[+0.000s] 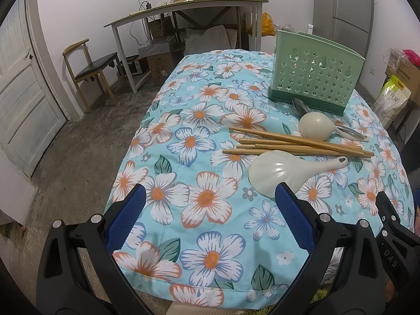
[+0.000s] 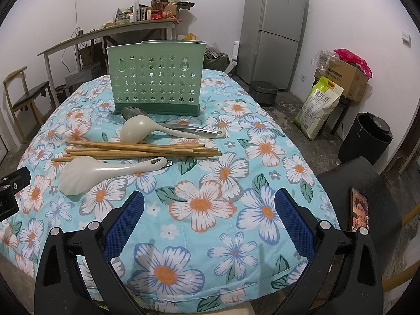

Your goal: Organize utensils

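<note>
Left gripper [image 1: 210, 204]: jaws spread wide, holding nothing, hovering over the floral cloth [image 1: 204, 120] near the scalloped rice paddle [image 1: 273, 176].
Utensils: paddle nearest; bamboo chopsticks [image 2: 139, 150] behind it; cream ladle [image 2: 136, 130] and metal spoon [image 2: 134, 112] just before the holder.
Right gripper [image 2: 210, 204]: likewise spread and empty, well short of the pile.
Step in hand: I judge none sorted yet; pinch one handle at mid-length, lift clear, drop upright.
Green holder [image 2: 156, 78]: upright at the back; contents cannot be told, nothing sticks out above.
</note>
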The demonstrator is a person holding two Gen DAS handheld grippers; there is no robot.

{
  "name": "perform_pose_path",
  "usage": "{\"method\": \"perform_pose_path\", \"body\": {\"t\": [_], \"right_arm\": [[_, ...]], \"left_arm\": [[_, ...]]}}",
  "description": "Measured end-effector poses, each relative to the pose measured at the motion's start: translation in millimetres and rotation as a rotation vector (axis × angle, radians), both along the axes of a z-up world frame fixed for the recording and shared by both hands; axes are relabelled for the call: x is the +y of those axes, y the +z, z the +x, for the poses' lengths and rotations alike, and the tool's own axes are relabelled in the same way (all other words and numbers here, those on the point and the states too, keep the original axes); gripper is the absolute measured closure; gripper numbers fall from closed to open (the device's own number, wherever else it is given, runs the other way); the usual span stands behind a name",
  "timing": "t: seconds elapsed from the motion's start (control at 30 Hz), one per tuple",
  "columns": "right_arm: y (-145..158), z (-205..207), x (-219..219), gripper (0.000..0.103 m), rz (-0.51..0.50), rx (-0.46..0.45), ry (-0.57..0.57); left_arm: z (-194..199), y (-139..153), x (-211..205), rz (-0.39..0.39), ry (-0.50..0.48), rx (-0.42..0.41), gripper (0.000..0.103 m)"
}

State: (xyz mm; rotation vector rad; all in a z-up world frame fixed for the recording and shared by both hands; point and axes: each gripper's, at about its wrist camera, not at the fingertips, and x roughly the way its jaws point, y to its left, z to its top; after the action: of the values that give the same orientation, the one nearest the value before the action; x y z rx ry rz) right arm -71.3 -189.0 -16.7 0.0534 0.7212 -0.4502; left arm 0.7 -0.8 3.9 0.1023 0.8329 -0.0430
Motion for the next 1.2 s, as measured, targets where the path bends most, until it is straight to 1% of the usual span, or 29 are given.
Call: {"method": "perform_pose_path", "body": {"t": [0.27, 0.33, 1.2], "right_arm": [[0.8, 0.6, 0.5, 0.006, 0.001, -0.001, -0.001], [0.8, 0.6, 0.4, 0.006, 0.002, -0.001, 0.0], [1.7, 4.8, 2.6, 0.006, -0.007, 0.0, 0.008]], "left_arm": [[0.1, 0.3, 0.1, 0.0, 0.001, 0.001, 0.008], [2.6, -4.3, 3.6, 0.0, 0.001, 0.001, 0.008], [2.7, -4.5, 3.4, -0.001, 0.0, 0.004, 0.008]]}}
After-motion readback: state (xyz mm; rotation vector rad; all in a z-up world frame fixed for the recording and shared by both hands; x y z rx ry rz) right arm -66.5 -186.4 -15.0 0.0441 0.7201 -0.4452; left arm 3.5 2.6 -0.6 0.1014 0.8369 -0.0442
